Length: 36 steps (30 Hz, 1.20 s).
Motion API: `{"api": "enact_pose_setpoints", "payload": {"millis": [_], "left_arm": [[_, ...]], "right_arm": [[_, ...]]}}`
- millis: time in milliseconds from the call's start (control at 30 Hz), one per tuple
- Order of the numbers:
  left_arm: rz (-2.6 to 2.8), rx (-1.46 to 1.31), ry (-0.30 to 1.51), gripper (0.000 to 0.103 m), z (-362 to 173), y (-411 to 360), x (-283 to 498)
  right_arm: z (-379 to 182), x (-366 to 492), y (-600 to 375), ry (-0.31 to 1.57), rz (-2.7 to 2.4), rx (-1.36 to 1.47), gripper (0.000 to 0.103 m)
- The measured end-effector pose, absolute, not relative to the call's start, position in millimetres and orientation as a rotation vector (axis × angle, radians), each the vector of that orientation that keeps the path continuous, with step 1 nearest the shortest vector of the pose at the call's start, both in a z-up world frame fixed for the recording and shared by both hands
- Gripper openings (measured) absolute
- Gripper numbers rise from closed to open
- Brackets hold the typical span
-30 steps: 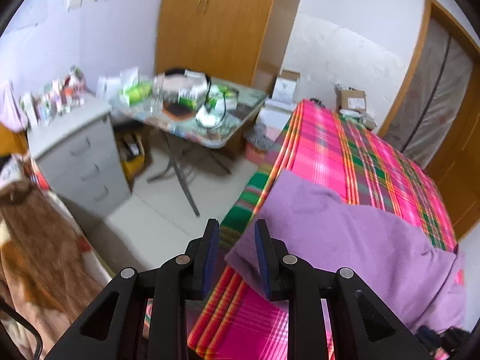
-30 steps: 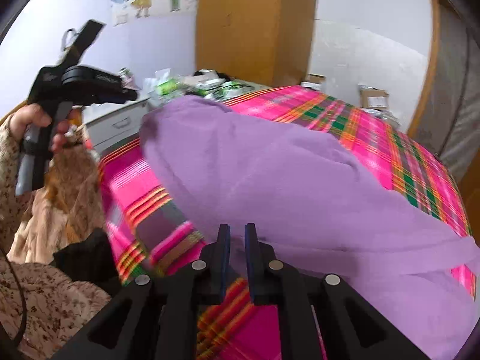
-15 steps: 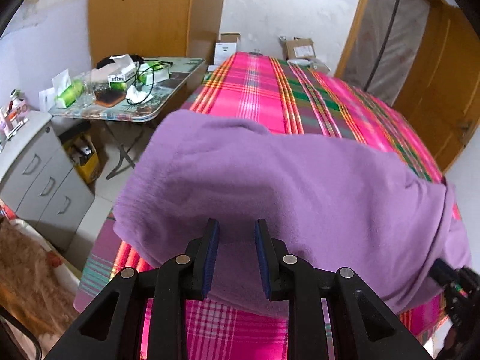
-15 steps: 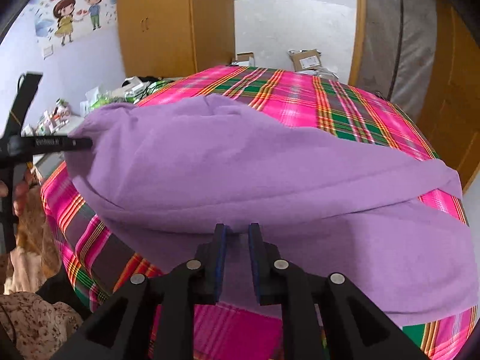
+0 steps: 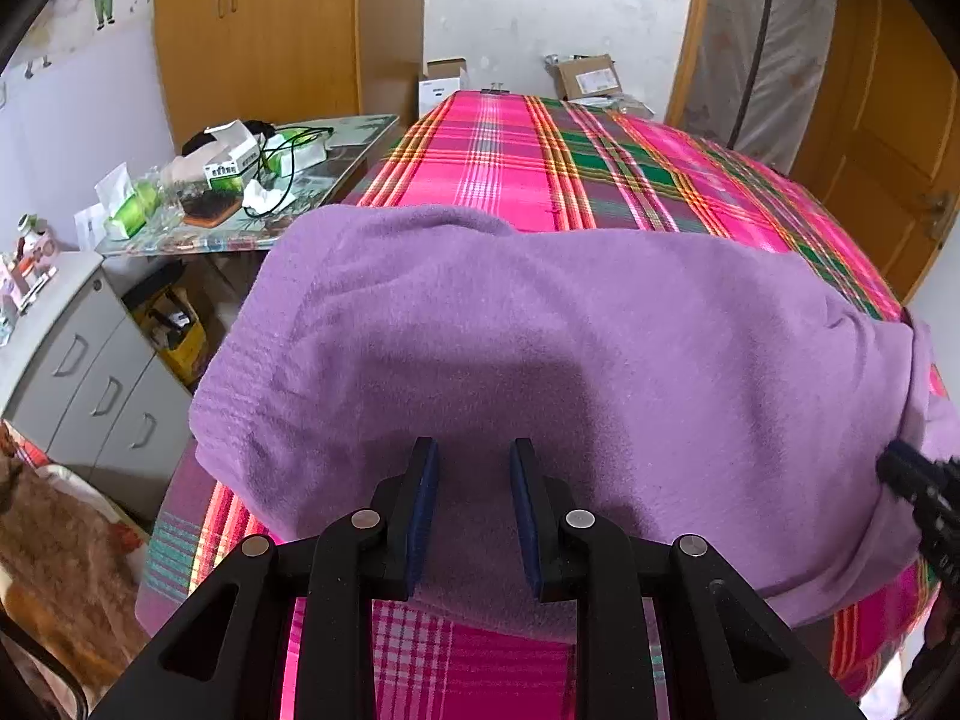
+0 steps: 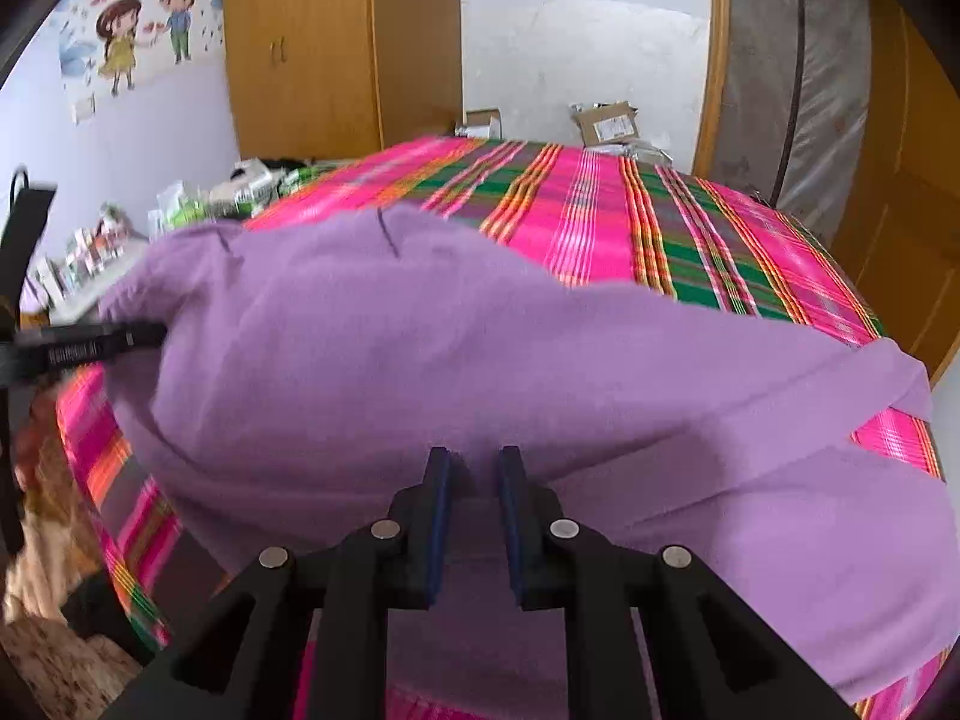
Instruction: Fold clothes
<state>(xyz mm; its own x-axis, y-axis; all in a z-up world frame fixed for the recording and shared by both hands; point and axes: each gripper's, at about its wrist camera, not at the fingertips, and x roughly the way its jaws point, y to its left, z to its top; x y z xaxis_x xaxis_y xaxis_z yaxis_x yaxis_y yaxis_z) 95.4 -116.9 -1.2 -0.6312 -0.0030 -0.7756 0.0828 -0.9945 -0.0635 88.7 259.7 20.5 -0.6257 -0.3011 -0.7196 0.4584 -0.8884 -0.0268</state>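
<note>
Purple garment lies spread on the plaid bedspread, at the near end of the bed. Its long axis runs across the bed, left to right in both wrist views. At the right end a folded band (sleeve or hem, cannot tell which) angles back over the bedspread. Neckline and garment type are hard to make out.

Left gripper sits over the garment's near edge, jaws parted, cloth seen through the gap but no pad visibly pressing on it. Right gripper likewise sits over the near edge; its jaws have just been opening, a narrow gap between them, cloth behind it, not clamped.

The near hem is hidden behind both gripper bodies. In the left wrist view the right gripper is cut off at the right edge. In the right wrist view the left gripper shows only as a dark bar at the garment's left end.
</note>
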Motion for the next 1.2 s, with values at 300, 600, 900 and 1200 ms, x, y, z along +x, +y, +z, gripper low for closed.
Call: {"api": "enact_pose_setpoints", "payload": {"millis": [300, 600, 900, 1200], "left_arm": [[-2.885, 1.275, 0.155, 0.025, 16, -98, 99], [-3.09, 1.278, 0.06, 0.025, 31, -45, 100], [-3.29, 1.427, -0.059, 0.025, 26, 15, 99], [-3.349, 1.583, -0.119, 0.025, 12, 37, 97]], "right_arm": [[39, 107, 287, 0.247, -2.548, 1.024, 0.016], [52, 108, 368, 0.127, -2.778, 1.1, 0.016], [59, 86, 426, -0.098, -2.874, 1.127, 0.016], [55, 39, 440, -0.26, -2.798, 1.136, 0.02]]}}
